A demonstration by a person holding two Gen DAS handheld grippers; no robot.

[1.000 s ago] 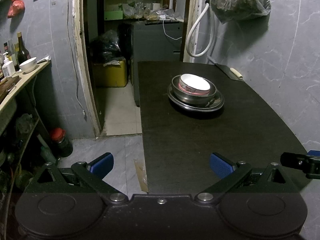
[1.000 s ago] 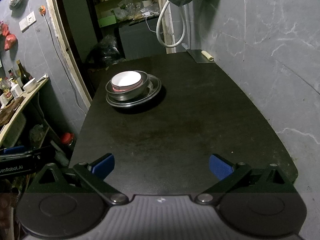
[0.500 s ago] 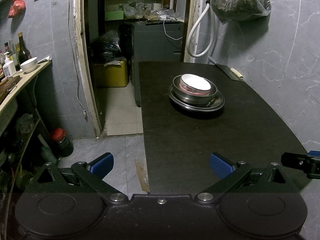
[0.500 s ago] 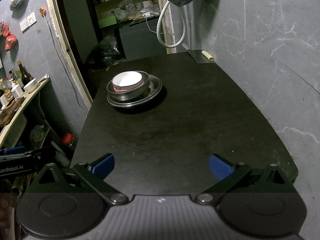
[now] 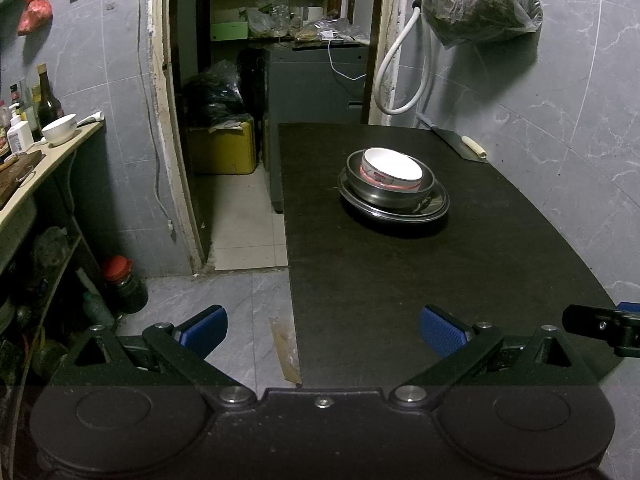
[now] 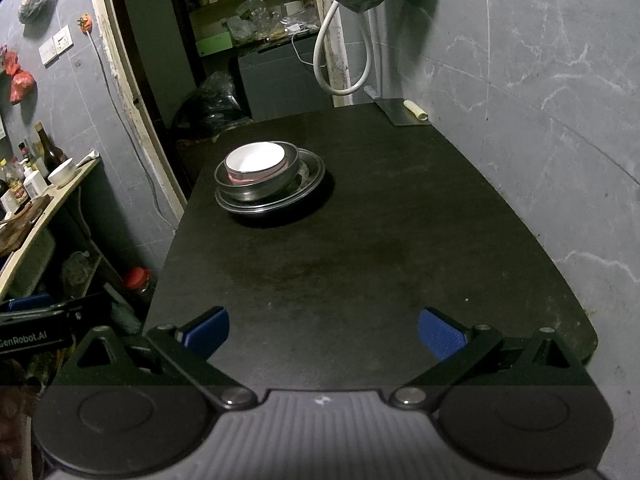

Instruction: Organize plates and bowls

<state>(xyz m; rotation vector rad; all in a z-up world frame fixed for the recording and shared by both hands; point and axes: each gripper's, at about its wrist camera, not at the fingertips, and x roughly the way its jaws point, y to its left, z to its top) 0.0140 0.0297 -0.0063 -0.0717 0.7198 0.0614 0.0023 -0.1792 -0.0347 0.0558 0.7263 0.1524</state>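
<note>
Left gripper [image 5: 323,328] nearest, blue pads spread wide apart, nothing between them, hanging over the near left edge of the black table [image 5: 420,272], one finger over the tiled floor [image 5: 240,292], the other over the tabletop. Right gripper [image 6: 324,330] likewise gaping wide and empty, held over the near edge of the table, both fingers above the dark top. Each gripper partly glimpsed by the other's camera at the frame's side.

Bare tabletop between the grippers and the dishes. Further in, toward the left edge and past the middle of the table, one stack: a wide metal plate [image 5: 438,206] at the bottom, a metal bowl [image 5: 390,194] nested on it, a white bowl [image 5: 394,164] with a red band sitting inside that, tilted slightly. Same stack in the right wrist view: metal plate [image 6: 310,178], metal bowl [image 6: 256,188], white bowl [image 6: 256,158]. Well apart from both grippers.

At the far right corner of the table, a cleaver [image 5: 460,146] lying flat against the wall. Above it, a plastic bag [image 5: 480,4] hung on the wall and a white hose [image 5: 394,68] looping down. Off to the left, a side counter [image 5: 52,156] with bottles and another white bowl [image 5: 59,128].
</note>
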